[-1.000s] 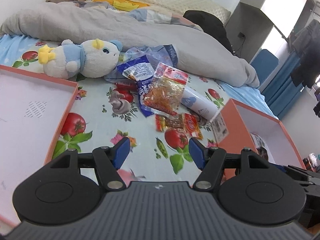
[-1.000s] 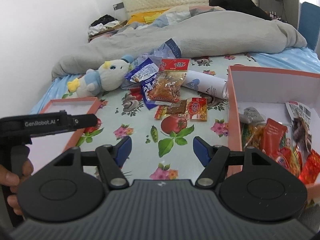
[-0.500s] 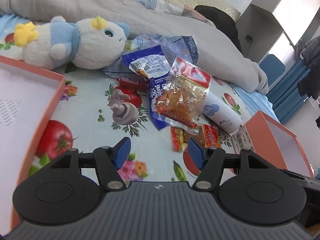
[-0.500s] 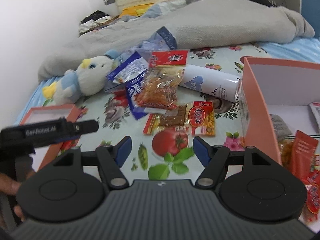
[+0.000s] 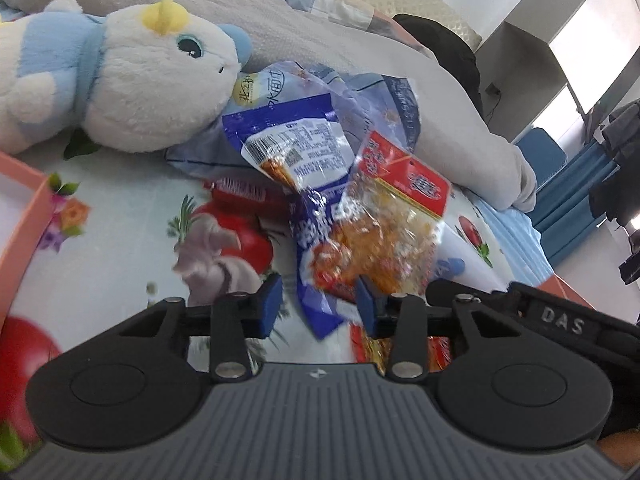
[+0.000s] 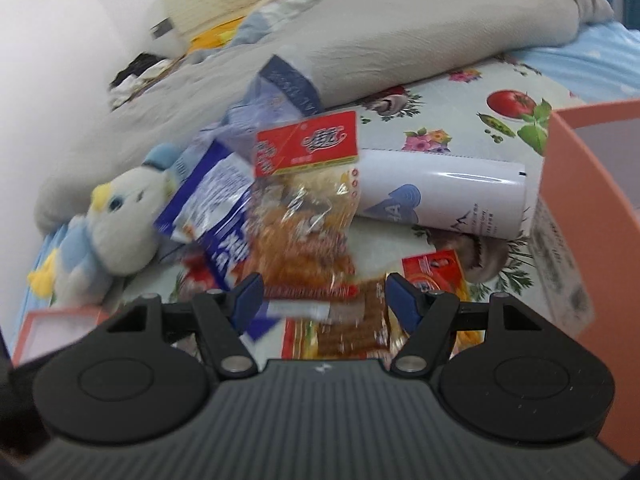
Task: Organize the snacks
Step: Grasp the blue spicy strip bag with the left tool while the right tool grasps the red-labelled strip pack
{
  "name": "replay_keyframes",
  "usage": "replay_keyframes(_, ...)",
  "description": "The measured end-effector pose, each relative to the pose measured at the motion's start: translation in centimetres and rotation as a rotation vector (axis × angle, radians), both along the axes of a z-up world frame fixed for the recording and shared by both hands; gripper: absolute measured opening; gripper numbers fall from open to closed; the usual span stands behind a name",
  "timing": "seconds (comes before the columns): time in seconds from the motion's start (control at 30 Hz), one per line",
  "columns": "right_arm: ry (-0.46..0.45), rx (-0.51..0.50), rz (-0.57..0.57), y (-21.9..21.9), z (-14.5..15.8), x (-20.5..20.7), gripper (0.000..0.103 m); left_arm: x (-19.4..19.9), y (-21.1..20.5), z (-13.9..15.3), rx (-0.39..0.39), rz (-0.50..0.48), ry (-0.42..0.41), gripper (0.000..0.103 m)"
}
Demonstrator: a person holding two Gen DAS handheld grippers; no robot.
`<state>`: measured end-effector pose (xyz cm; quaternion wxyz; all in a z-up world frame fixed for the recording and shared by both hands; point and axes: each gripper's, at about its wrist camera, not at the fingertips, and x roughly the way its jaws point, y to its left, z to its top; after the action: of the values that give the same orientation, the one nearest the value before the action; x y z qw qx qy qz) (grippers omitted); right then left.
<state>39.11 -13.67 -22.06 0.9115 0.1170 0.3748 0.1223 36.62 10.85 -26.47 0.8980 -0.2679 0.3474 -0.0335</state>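
A pile of snack packets lies on the flowered bedsheet. A clear bag of orange snacks with a red header (image 5: 384,236) (image 6: 308,216) lies on a blue and white packet (image 5: 304,168) (image 6: 216,208). Small red and yellow packets (image 6: 436,276) lie nearer me. My left gripper (image 5: 318,306) is open, its jaws on either side of the lower corner of the blue packet. My right gripper (image 6: 322,298) is open, just above the lower edge of the orange snack bag. Neither holds anything.
A white and blue plush toy (image 5: 132,92) (image 6: 116,220) lies left of the pile. A white cylinder can (image 6: 444,196) lies right of it. An orange box wall (image 6: 588,184) stands at the right, another orange box edge (image 5: 24,224) at the left. A grey duvet (image 6: 400,44) lies behind.
Both grippers have moved forward and down toward the snack pile, which now fills the views. Both stay open.
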Motion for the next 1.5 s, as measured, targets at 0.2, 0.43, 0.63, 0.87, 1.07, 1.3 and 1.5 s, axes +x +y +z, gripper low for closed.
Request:
replay_keyframes(0.2, 0.02, -0.013, -0.038, 1.0, -1.4, 2.5, 0.07, 2.0, 1.2, -1.8, -0.026, 0.009, 0.004, 0.04)
replay_keyframes(0.43, 0.049, 0.045, -0.042, 1.6, -2.7, 4.2, 0.07, 3.0, 1.6, -3.2, -0.075, 0.003, -0.034, 0.039)
replay_keyframes(0.63, 0.044, 0.042, -0.009, 2.6, -3.0, 4.5, 0.067, 4.0, 1.0, -3.4, -0.04, -0.027, -0.035, 0.011)
replay_keyframes(0.87, 0.011, -0.004, 0.025, 3.1, -1.7, 3.6, 0.032, 3.3, 0.4, -2.7, -0.002, -0.038, -0.039, 0.006)
replay_keyframes(1.07, 0.008, -0.014, 0.033, 2.6, -0.1, 2.0, 0.026, 1.5, 0.2, -1.1, 0.001, -0.042, -0.042, 0.005)
replay_keyframes(1.3, -0.008, -0.024, 0.031, 1.3, 1.9, -0.9, 0.025, -1.7, -0.1, 0.8, 0.01, -0.038, -0.036, 0.005)
replay_keyframes(1.5, -0.009, -0.052, 0.043, -0.3, 2.7, -4.1, 0.025, -5.5, -0.7, 1.9, 0.015, -0.055, -0.022, 0.005)
